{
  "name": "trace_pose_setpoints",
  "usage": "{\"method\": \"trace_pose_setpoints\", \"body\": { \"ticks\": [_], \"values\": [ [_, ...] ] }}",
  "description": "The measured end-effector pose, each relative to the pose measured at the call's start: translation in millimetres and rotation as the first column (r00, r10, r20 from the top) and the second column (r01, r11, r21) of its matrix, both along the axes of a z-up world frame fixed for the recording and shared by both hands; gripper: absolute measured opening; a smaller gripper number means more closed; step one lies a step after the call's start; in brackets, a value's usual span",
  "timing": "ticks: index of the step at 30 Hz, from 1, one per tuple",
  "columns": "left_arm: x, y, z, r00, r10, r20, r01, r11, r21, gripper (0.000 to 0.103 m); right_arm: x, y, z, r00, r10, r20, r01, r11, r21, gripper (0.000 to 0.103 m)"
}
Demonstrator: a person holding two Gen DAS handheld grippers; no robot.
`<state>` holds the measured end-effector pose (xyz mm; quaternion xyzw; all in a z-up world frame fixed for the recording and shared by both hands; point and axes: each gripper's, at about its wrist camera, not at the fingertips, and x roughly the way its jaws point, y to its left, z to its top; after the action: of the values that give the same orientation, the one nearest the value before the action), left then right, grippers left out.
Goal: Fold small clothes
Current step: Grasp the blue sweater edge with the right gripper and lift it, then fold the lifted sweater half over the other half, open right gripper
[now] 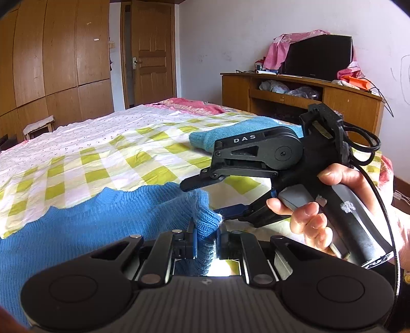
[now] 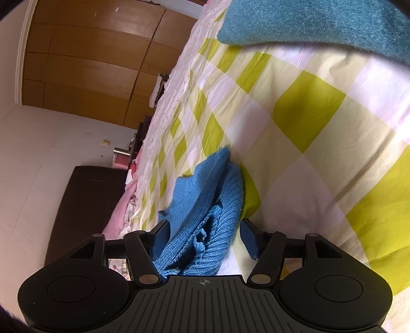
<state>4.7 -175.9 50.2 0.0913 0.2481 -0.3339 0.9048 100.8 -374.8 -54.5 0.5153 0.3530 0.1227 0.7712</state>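
Teal towel [image 2: 320,23] cut off above

Soft daylight fills my room, bright and even on the checked bedsheet [image 1: 107,164]. Both views bulge like a fisheye, with dark corners. In my right view the teal towel [image 2: 320,23] above the sheet is blurred and hazy.

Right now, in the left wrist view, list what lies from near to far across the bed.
Left hand-held gripper shut on the blue knit sweater → green checked sheet → folded teal towel → pink blanket at the far end → wooden door.
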Motion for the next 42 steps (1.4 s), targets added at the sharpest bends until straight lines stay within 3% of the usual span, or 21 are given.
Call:
{"method": "trace_pose_setpoints", "body": {
  "ticks": [7, 9, 12, 18, 22, 31, 36, 42],
  "values": [
    [-2, 3, 0, 1.000, -0.015, -0.010, 0.015, 1.000, 0.002, 0.019, 17, 15, 2, 1.000, -0.022, -0.016, 0.021, 0.999, -0.043, 0.058],
    [-2, 3, -1, 1.000, -0.018, -0.017, 0.018, 1.000, -0.001, 0.019, 18, 14, 1, 0.999, -0.043, -0.028, 0.042, 0.998, -0.047, 0.026],
    [-1, 2, -2, 0.999, -0.023, -0.039, 0.022, 0.999, -0.025, 0.019, 15, 13, 1, 0.997, -0.060, -0.043, 0.057, 0.996, -0.068, 0.017],
    [-2, 13, 7, 0.999, -0.020, -0.047, 0.015, 0.993, -0.113, 0.019, 8, 25, 38, 0.997, -0.076, 0.034, 0.081, 0.978, -0.194, 0.016],
    [0, 40, 19, 0.998, 0.029, -0.059, -0.041, 0.979, -0.199, 0.019, 15, 46, 70, 0.994, -0.053, 0.093, 0.074, 0.968, -0.238, 0.015],
    [-5, 121, 34, 0.980, 0.194, -0.037, -0.196, 0.927, -0.319, 0.019, 46, 144, 127, 0.975, 0.117, 0.188, -0.043, 0.934, -0.354, 0.015],
    [-3, 171, 24, 0.948, 0.311, -0.059, -0.312, 0.886, -0.344, 0.019, 68, 214, 128, 0.958, 0.229, 0.173, -0.140, 0.899, -0.414, 0.015],
    [8, 219, -5, 0.896, 0.424, -0.131, -0.443, 0.831, -0.337, 0.019, 90, 291, 107, 0.937, 0.334, 0.100, -0.247, 0.838, -0.487, 0.014]
  ]
}}
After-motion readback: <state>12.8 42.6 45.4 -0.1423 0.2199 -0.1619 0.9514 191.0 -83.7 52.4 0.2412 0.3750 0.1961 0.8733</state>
